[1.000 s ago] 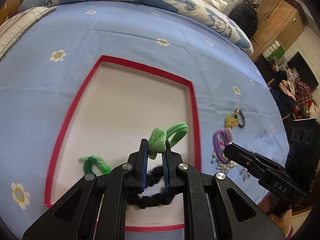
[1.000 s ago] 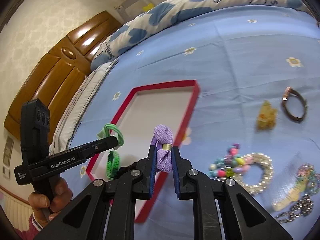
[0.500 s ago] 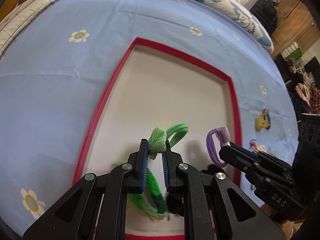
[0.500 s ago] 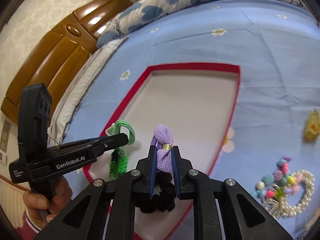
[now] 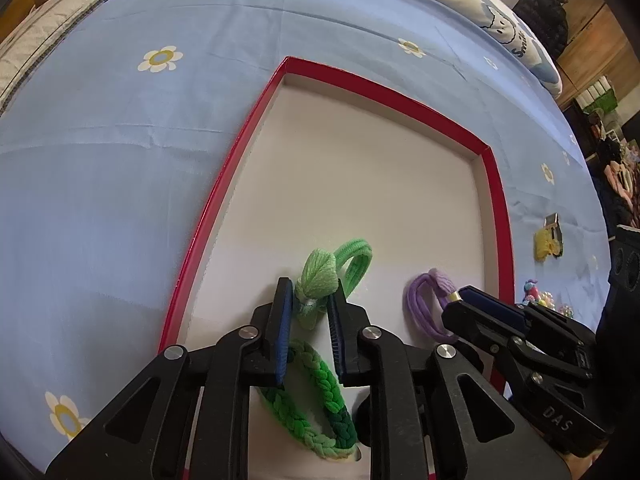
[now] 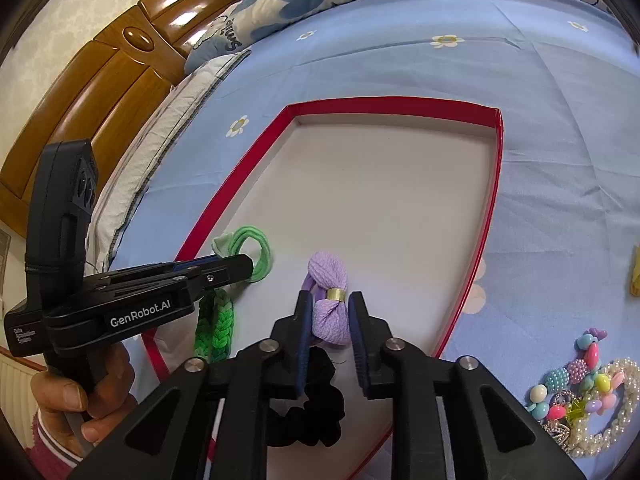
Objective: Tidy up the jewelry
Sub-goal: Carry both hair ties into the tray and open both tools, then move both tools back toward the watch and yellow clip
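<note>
A white tray with a red rim (image 5: 496, 200) (image 6: 496, 160) lies on the blue bedsheet. My left gripper (image 5: 310, 292) (image 6: 244, 264) hangs low over its near left part. Its jaws are opening, and the light green hair tie (image 5: 316, 276) (image 6: 256, 248) sits loose between the pads, touching the tray floor. My right gripper (image 6: 330, 300) (image 5: 464, 296) is beside it, jaws also opening, with the purple hair tie (image 6: 328, 308) (image 5: 424, 304) resting on the tray between pads that no longer squeeze it.
A braided green tie (image 5: 316, 392) (image 6: 216, 328) and a black scrunchie (image 6: 312, 396) lie in the tray under the grippers. On the sheet to the right are a yellow clip (image 5: 548, 240) and beaded and pearl bracelets (image 6: 580, 384). A hand (image 6: 80, 392) holds the left gripper.
Both grippers came down and in over the tray with their ties. Their jaws have widened, and the green and purple ties now rest on the tray floor.
</note>
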Motion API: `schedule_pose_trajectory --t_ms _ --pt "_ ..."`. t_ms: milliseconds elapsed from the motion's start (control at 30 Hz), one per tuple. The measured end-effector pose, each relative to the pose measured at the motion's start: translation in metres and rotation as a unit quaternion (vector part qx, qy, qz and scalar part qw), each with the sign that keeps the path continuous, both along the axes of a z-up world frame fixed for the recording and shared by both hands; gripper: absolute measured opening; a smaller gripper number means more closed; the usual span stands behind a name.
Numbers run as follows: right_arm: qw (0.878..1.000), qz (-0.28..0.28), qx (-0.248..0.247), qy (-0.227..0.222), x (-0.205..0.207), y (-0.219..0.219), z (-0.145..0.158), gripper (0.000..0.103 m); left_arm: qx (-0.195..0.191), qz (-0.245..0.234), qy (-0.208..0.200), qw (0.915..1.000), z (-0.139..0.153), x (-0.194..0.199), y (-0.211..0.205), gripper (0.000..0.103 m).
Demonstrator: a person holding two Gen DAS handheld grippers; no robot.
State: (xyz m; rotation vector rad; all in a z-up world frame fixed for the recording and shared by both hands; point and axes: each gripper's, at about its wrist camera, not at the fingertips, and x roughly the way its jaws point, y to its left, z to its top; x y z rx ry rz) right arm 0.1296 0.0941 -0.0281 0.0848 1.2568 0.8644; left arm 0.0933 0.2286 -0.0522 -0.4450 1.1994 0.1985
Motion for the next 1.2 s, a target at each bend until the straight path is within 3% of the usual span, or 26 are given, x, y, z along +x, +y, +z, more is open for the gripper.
schedule_pose_trajectory --t_ms 133,300,633,800,1100,1200 --pt "1.0 -0.002 0.004 -0.002 -0.001 0.0 0.003 0.03 0.004 0.001 0.002 1.0 0.002 -0.002 -0.001 0.02" --pt "1.0 -0.007 0.012 -0.006 -0.003 -0.005 0.011 0.03 0.007 0.004 0.001 1.0 0.005 -0.004 -0.001 0.03" --pt "0.998 -0.042 0.035 -0.018 -0.007 -0.041 0.034 0.033 0.007 0.003 -0.02 0.9998 0.023 -0.013 -0.008 0.03" --pt "0.997 -0.068 0.033 -0.026 -0.009 -0.073 0.042 0.039 0.002 -0.011 -0.038 0.9992 0.039 -0.014 -0.023 0.03" --pt "0.989 -0.142 0.02 -0.025 -0.005 -0.148 0.04 0.039 -0.01 -0.064 -0.058 0.9962 0.057 0.003 -0.076 0.03" --pt "0.986 -0.165 0.014 -0.025 -0.002 -0.172 0.039 0.04 -0.012 -0.079 -0.06 0.995 0.059 0.008 -0.093 0.035"
